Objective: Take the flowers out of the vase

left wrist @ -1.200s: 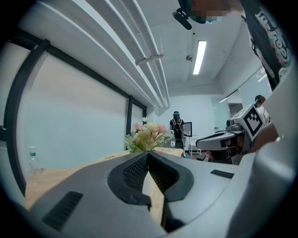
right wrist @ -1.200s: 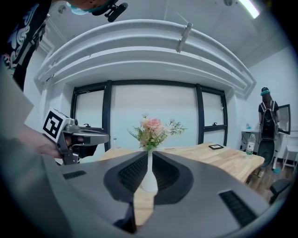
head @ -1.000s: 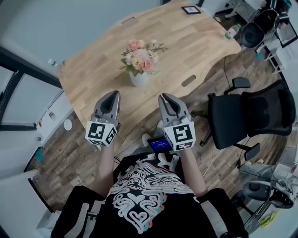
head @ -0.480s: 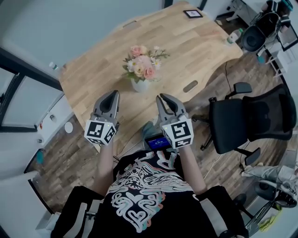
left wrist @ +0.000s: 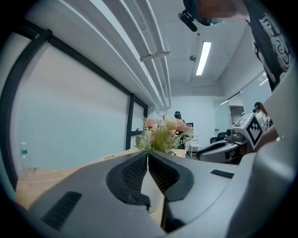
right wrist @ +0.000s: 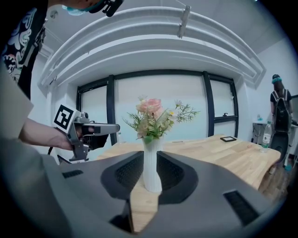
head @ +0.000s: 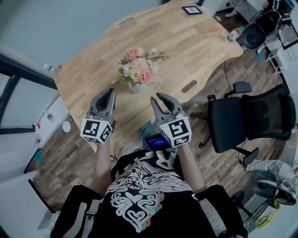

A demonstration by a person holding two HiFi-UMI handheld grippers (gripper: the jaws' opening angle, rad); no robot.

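Note:
A bunch of pink, cream and white flowers (head: pixel 138 69) stands in a white ribbed vase (head: pixel 136 87) on the wooden table (head: pixel 186 46). Both grippers hover over the table's near edge, short of the vase. My left gripper (head: pixel 109 93) is below and left of the vase, jaws shut with nothing in them. In the left gripper view the flowers (left wrist: pixel 163 132) rise just beyond the shut tips (left wrist: pixel 148 154). My right gripper (head: pixel 158 98) is below and right of the vase; its jaws have just been opening and stand slightly apart, empty. The vase (right wrist: pixel 152 162) shows through that gap, farther off.
A black office chair (head: pixel 251 118) stands right of the table. A small framed picture (head: pixel 192 10) and a bottle (head: pixel 235 31) sit at the table's far end. Another bottle (left wrist: pixel 25 158) stands at the left edge. A person (right wrist: pixel 279 109) stands in the background.
Both grippers have moved forward toward the vase. The right gripper's jaws, shut before, now stand slightly apart. The left jaws stay shut.

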